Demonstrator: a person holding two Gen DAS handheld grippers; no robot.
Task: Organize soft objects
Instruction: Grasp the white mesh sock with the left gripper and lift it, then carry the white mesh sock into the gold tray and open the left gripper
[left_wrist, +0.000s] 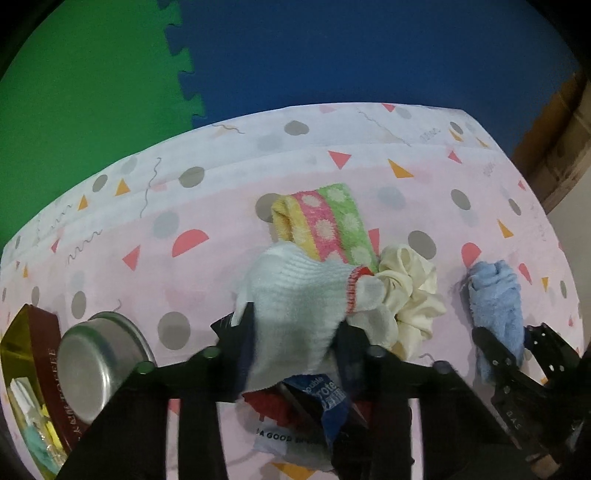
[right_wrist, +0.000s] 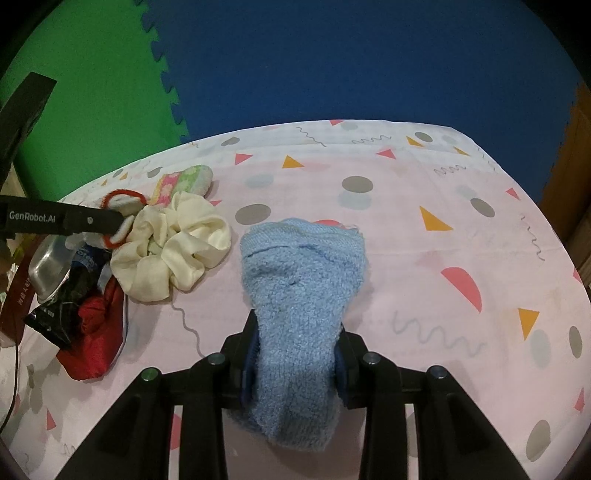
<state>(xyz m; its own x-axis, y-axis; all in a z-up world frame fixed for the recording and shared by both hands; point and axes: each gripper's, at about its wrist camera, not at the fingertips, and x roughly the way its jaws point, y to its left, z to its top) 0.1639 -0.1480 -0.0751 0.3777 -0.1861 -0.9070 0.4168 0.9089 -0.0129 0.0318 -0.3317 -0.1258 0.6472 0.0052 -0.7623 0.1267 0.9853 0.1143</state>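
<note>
steel bowl (left_wrist: 98, 363) | brown box (left_wrist: 44, 354) beside it | black packet (right_wrist: 55, 314) | patterned tablecloth (right_wrist: 406, 236)

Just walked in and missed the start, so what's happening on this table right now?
A person is sorting soft things with a handheld gripper in each hand. The left gripper is clamped on a white knit glove with a red cuff, and the right gripper is clamped on a fluffy blue cloth. Between them on the patterned tablecloth lie a cream scrunchie and a striped flowered towel. A metal bowl and a red pouch sit off to the left.
</note>
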